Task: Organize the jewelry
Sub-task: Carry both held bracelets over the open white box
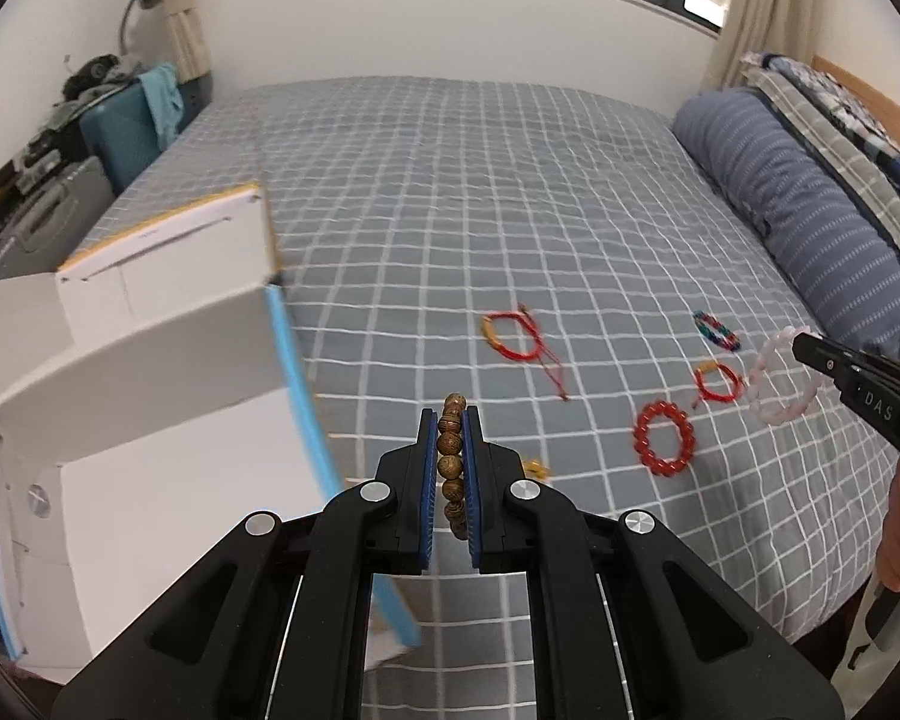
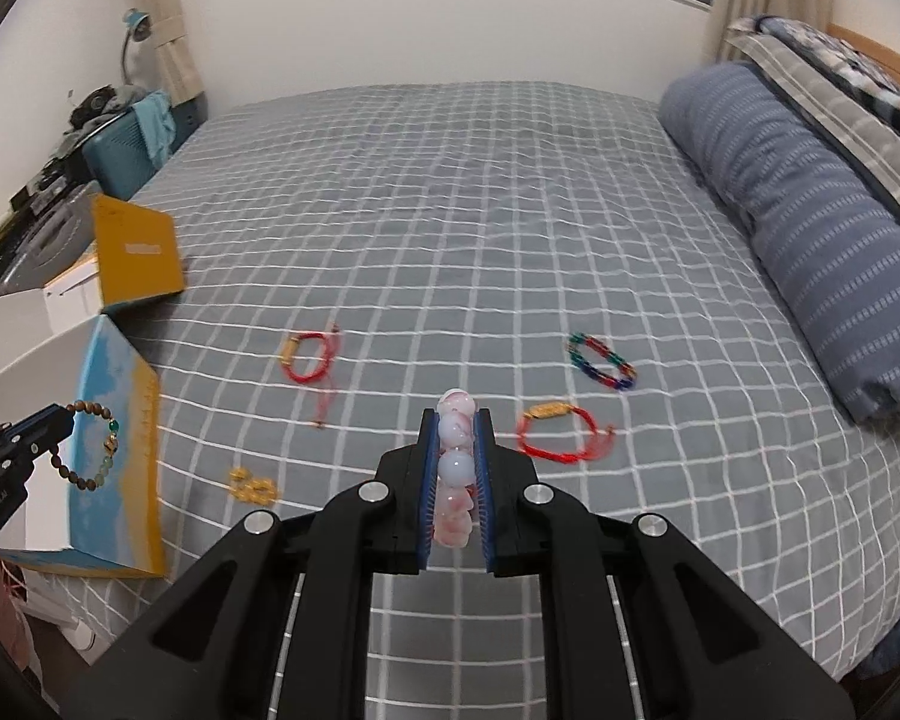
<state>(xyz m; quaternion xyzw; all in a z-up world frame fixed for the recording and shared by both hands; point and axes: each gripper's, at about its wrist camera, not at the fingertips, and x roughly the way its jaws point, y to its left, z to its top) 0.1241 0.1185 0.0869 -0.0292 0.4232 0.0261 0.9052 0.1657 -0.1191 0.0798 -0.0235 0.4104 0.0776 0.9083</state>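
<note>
My left gripper (image 1: 450, 420) is shut on a brown wooden bead bracelet (image 1: 452, 462), held in the air beside the open white box (image 1: 150, 360). In the right wrist view that bracelet (image 2: 90, 450) hangs from the left gripper (image 2: 60, 417) in front of the box (image 2: 120, 420). My right gripper (image 2: 456, 420) is shut on a pink bead bracelet (image 2: 455, 471), lifted above the bed. The left wrist view shows the pink bracelet (image 1: 780, 384) dangling from the right gripper (image 1: 807, 343).
On the grey checked bedspread (image 2: 450, 210) lie two red cord bracelets (image 2: 309, 357) (image 2: 561, 435), a multicoloured bracelet (image 2: 600, 360), small gold pieces (image 2: 252, 487) and a red bead bracelet (image 1: 663, 438). A blue striped pillow (image 2: 810, 228) lies at the right. Suitcases (image 1: 120, 138) stand past the bed's left edge.
</note>
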